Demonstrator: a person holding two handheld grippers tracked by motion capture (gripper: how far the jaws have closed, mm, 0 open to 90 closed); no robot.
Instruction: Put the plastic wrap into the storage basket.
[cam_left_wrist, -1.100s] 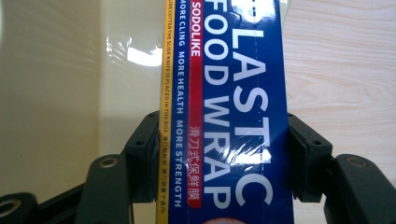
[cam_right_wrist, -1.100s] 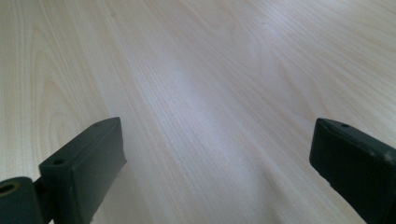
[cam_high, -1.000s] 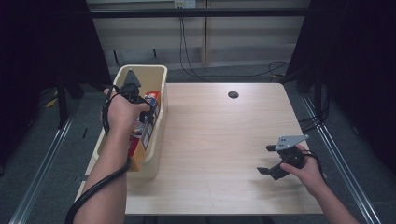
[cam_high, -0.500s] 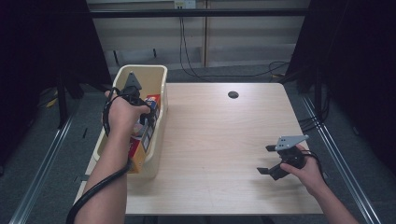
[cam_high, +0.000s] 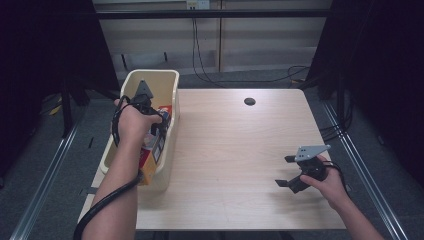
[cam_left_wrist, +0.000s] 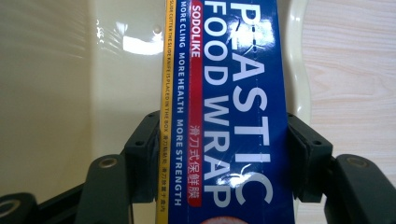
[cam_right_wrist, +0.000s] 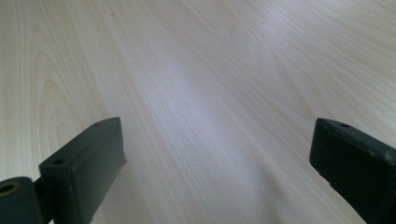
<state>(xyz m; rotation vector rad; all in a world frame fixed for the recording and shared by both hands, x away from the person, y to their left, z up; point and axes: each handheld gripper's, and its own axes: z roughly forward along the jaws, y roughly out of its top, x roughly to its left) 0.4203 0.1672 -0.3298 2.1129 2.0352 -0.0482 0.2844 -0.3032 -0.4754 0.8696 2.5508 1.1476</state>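
So the left gripper (cam_left_wrist: 224, 154) is clamped on both sides of a blue plastic wrap box (cam_left_wrist: 229, 93), which sits lengthwise inside the cream bin (cam_high: 170, 80) at the table's left edge. It's tight in there: the bin's right wall (cam_left_wrist: 299, 70) runs just beside the box, while the other side has more open bin. The right gripper (cam_high: 287, 171) rests low near the table's (cam_high: 225, 150) front right corner, jaws spread wide with nothing between them, bare wood all around. A small dark hole (cam_high: 249, 101) sits near the far edge, well apart from both.
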